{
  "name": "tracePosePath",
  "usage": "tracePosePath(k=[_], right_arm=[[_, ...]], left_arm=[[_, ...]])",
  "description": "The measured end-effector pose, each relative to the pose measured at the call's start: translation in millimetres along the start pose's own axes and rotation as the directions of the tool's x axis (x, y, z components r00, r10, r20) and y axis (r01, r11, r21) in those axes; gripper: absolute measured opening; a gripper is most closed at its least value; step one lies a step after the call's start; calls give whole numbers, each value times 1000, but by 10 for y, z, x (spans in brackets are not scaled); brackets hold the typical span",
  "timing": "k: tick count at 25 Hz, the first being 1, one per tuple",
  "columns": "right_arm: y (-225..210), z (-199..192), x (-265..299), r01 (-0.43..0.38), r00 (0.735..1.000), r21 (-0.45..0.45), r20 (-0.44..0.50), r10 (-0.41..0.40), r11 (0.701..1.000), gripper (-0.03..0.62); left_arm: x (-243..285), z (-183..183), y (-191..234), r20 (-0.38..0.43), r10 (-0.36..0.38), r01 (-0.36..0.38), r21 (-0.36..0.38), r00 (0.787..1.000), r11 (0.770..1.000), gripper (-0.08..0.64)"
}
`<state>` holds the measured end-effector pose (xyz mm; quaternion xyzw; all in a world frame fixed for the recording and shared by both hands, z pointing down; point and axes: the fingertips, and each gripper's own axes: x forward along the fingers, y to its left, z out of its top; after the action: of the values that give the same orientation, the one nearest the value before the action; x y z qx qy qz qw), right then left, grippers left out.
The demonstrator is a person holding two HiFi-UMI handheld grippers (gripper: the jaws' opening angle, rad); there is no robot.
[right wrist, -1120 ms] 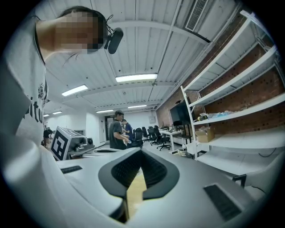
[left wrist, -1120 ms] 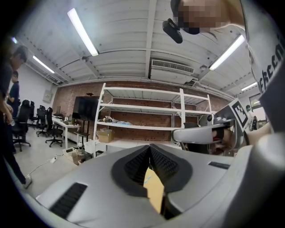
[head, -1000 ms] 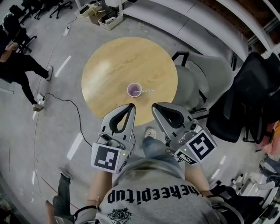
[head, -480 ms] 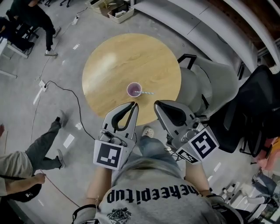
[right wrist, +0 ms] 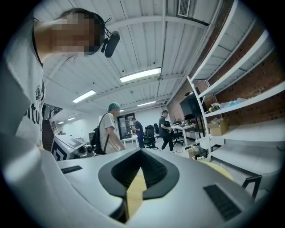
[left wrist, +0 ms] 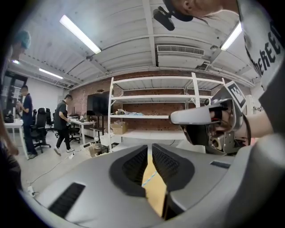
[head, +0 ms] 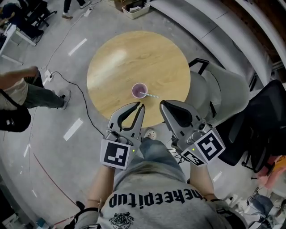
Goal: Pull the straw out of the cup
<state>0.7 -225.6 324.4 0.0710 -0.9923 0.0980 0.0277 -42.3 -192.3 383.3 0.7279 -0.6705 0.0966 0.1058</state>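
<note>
A small purple cup stands on the round wooden table, near its front edge. A pale striped straw leans out of it to the right. My left gripper hovers just short of the cup. Its jaws have just been opening and now stand a narrow slit apart with nothing between them. Through that slit in the left gripper view I see the table top and a piece of the straw. My right gripper is shut and empty beside it, tips meeting, near the straw's free end.
A grey armchair and a black office chair stand right of the table. A person walks on the concrete floor at left, by a black cable. A box sits beyond the table. My legs are under the grippers.
The left gripper's jaws have parted from shut to a narrow slit. Both grippers have edged toward the cup. People on the floor at left have walked on.
</note>
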Motion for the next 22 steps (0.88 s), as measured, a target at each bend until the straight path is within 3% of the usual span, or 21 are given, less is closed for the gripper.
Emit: tracePosePath(k=[5,9,22], right_arm=[[-92,21,-10,-17,1000,11,2,17,1000,14],[-196,1,2,-21,1000,22,2,21,1000,14],[-373,-55,61,-33,999,41,-16,33,999,14]], left_arm=[[125,-80,20,-28,23,-22,10,999,1000,88],[302,-168,38,-21,11,-9,111,1000,994,101],[633,-710,89,-194,42,7,243,980,970,135]])
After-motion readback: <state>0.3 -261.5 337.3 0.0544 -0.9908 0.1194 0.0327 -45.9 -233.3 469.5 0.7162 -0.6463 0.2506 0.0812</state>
